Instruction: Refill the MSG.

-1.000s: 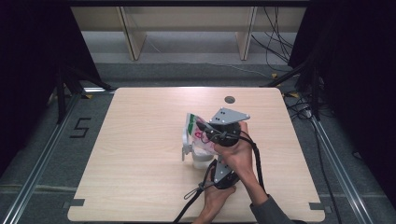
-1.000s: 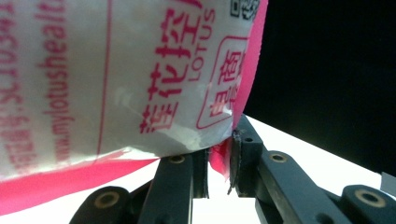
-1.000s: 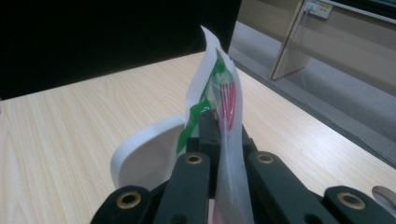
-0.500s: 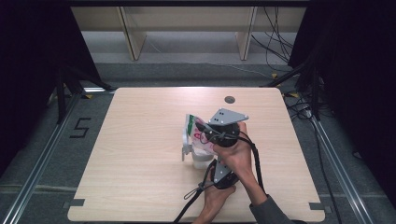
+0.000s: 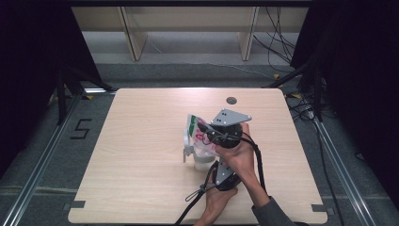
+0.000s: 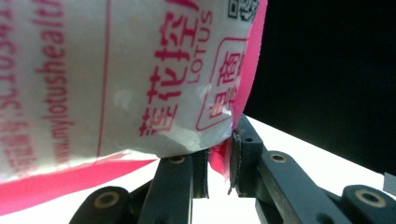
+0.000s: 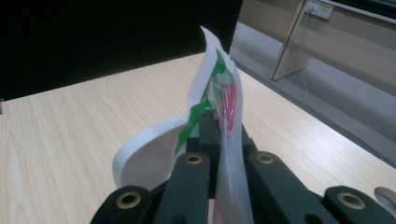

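High view: one table (image 5: 141, 155) carries one white cup (image 5: 202, 160), and one plastic bag (image 5: 196, 134) is held over it near the table's middle. Two grippers meet there, the right gripper (image 5: 211, 134) on the bag's upper edge and the left gripper (image 5: 217, 162) lower down.

Left gripper view: two black jaws are clamped on one pink corner of the bag (image 6: 140, 79), printed with red lettering.

Right gripper view: two jaws pinch the bag (image 7: 223, 100) edge-on, with the cup (image 7: 147, 156) just behind it.
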`<state>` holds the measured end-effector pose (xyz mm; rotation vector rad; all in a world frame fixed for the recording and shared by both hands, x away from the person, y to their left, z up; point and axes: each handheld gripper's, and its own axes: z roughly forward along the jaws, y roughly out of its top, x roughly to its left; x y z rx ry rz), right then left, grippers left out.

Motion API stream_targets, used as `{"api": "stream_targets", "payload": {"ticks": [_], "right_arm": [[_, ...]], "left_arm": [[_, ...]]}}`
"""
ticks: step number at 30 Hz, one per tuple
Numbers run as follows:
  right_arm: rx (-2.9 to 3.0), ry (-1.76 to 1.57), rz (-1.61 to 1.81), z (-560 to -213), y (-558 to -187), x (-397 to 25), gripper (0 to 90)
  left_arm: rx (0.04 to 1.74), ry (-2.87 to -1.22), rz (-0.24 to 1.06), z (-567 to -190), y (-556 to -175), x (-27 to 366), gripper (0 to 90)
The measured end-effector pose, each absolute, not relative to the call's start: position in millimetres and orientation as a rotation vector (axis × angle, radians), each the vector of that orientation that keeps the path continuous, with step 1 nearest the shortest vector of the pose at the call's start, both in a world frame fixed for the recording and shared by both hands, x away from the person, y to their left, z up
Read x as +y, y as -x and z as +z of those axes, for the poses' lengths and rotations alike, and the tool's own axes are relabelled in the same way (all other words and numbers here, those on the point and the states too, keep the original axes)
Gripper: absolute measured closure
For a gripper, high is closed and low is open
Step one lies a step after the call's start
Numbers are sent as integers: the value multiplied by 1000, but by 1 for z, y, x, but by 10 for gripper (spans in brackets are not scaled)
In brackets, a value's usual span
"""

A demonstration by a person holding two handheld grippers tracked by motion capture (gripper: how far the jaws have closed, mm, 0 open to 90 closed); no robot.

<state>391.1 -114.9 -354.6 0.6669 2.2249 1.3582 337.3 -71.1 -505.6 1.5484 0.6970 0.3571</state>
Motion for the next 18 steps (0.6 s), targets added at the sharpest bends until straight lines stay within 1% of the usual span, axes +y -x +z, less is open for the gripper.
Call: {"api": "stream_targets", "payload": {"ticks": [18], "right_arm": [[2211,-709,1403,-353,-391,-121,897]], "left_arm": [[687,-1579,365,-508,-338,-69,789]]}}
